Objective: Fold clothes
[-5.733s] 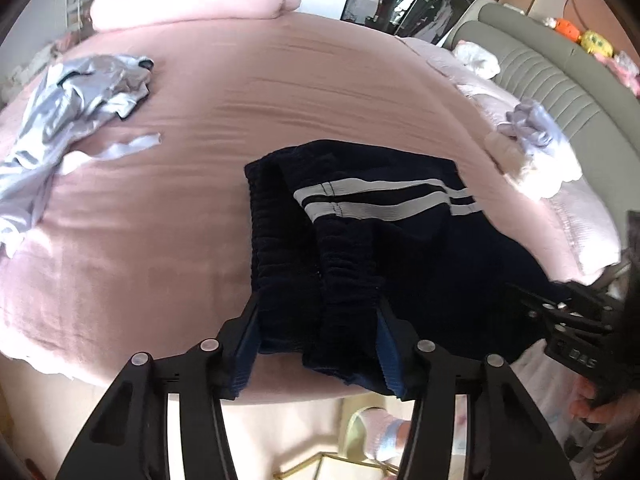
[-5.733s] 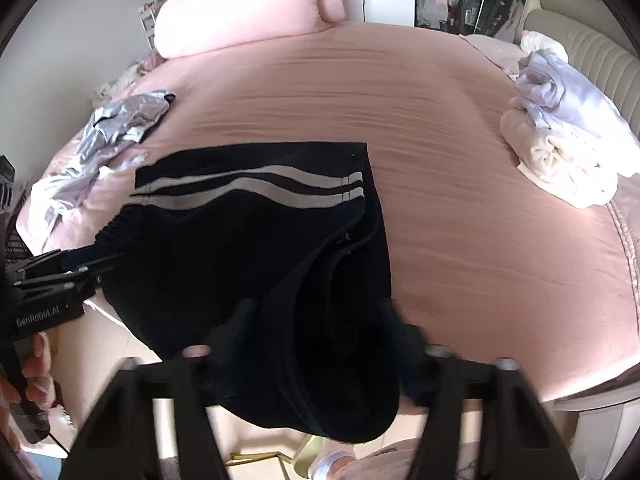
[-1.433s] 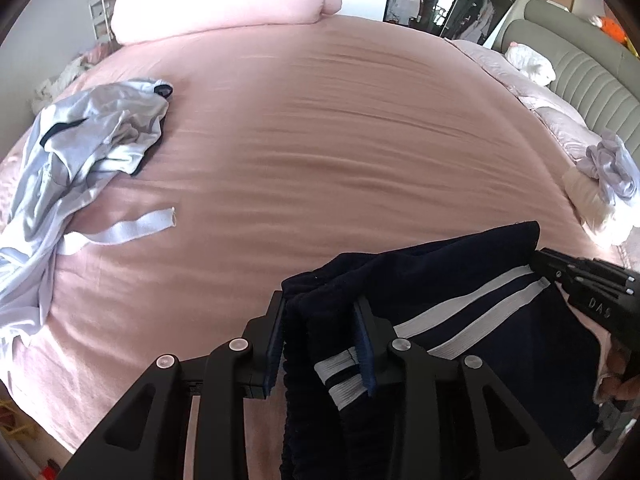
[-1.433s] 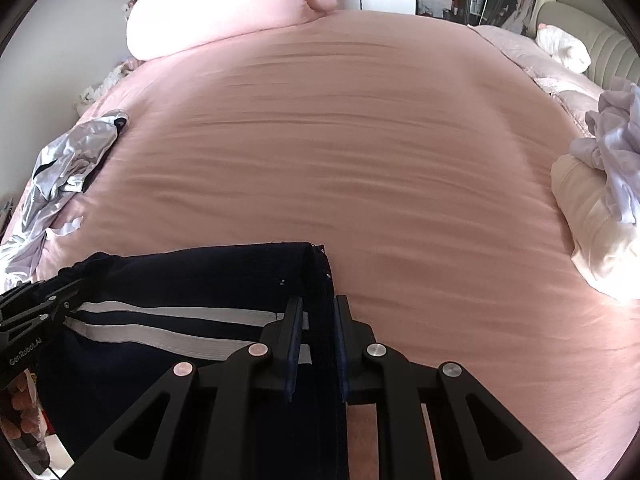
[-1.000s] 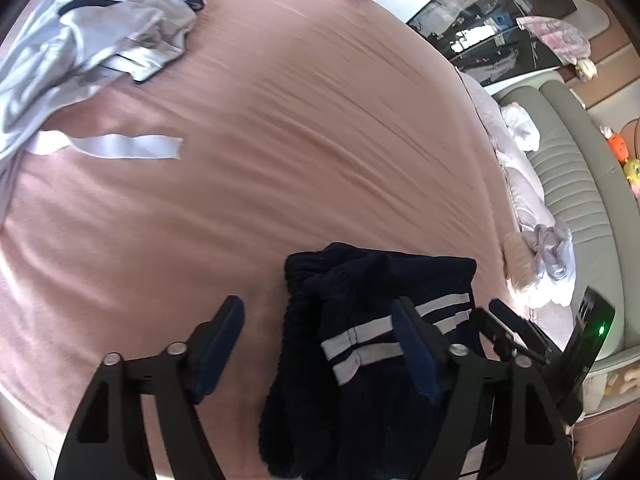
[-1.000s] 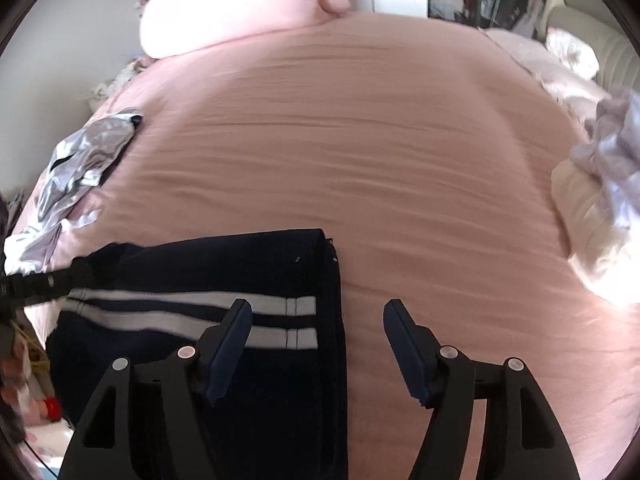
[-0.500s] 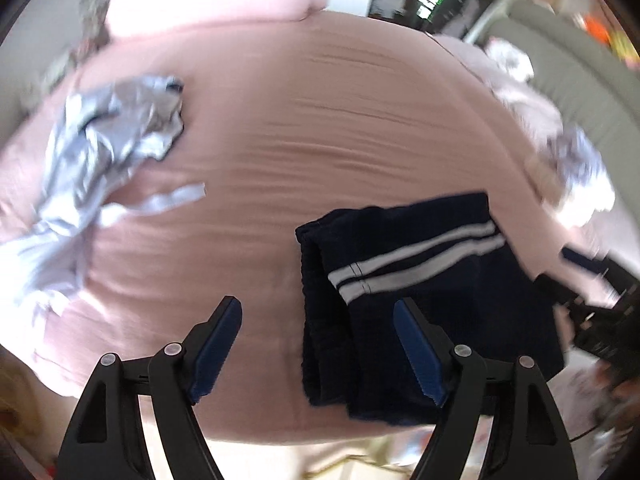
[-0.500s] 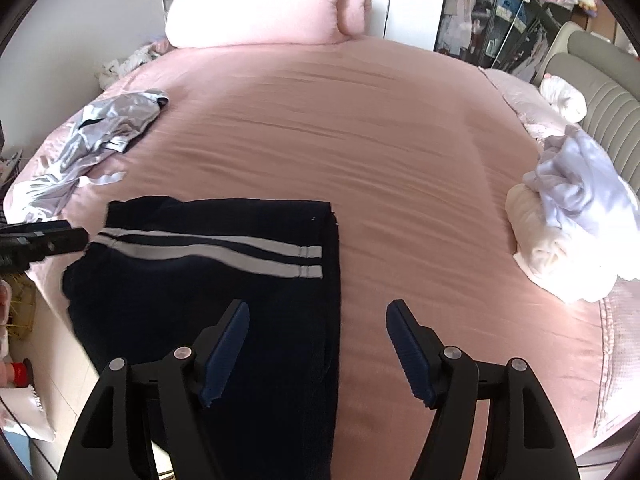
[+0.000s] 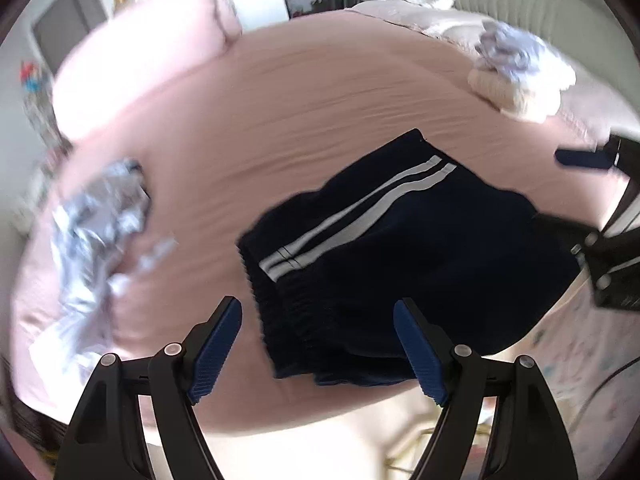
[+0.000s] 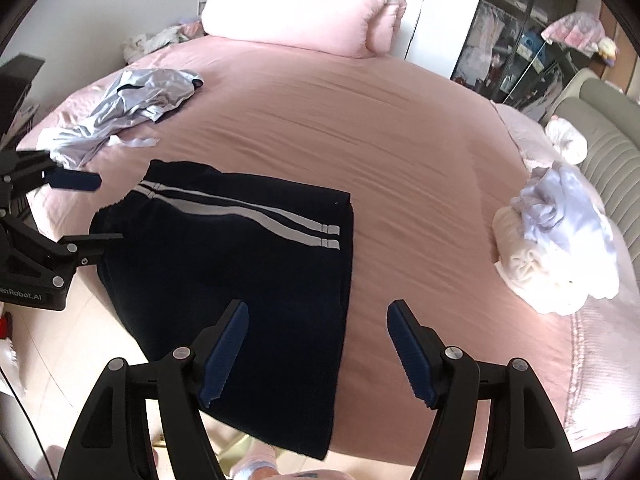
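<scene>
The folded navy shorts (image 10: 240, 264) with two white side stripes lie flat at the pink bed's (image 10: 360, 120) near edge, partly overhanging it.

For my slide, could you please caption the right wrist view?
Open right gripper above folded navy striped shorts on a pink bed; silver garment lies beyond.
</scene>
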Available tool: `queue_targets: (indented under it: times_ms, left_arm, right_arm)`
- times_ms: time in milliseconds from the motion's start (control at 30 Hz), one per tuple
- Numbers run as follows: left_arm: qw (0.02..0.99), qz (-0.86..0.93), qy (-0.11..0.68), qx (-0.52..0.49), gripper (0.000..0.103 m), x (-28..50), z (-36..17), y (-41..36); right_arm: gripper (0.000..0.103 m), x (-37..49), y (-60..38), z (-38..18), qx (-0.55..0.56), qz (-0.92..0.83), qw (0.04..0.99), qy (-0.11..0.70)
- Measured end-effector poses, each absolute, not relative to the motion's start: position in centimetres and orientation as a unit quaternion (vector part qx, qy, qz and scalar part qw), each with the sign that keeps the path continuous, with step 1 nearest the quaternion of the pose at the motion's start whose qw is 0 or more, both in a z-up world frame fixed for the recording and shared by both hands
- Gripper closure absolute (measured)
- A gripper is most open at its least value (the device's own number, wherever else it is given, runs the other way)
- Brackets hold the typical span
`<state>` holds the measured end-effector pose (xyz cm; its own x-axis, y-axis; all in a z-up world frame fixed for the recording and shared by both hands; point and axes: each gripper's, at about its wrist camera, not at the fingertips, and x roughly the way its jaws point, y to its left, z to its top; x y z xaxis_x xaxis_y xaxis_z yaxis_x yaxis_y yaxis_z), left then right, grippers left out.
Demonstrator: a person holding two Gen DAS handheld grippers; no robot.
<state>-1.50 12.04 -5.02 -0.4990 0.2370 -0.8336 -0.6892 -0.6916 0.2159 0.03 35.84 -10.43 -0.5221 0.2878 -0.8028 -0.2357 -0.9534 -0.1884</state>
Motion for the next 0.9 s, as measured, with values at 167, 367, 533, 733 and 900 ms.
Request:
queue_targets:
  times_ms: [167, 367, 533, 733, 900]
  left_arm:
    - [0.284, 0.828, 0.326, -0.356, 0.025, 0.9, -4.4, 12.2]
    - [0.277, 0.818, 0.387, -0.324, 0.025, 2.6, -5.4, 11.9]
    - [0.275, 0.805, 0.443, -0.283, 0.025, 4.2, -6.4, 12.2]
    - [0.273, 0.774, 0.539, -0.187, 0.025, 7.2, -8.6, 13.1]
    - [0.280, 0.747, 0.583, -0.155, 0.025, 8.0, -10.6, 13.3]
  right_arm:
    - [0.031, 1.4, 34.5, -9.6, -0.449, 0.878, 0.151, -0.066]
    - [0.031, 3.2, 31.3, -9.7, -0.421, 0.881, 0.138, -0.167]
    - [0.031, 4.0, 28.6, -11.3, -0.426, 0.856, 0.132, -0.261]
    - [0.031, 4.8, 26.2, -14.2, -0.429, 0.814, 0.106, -0.376]
    - [0.031, 5.5, 25.1, -15.9, -0.420, 0.791, 0.086, -0.435]
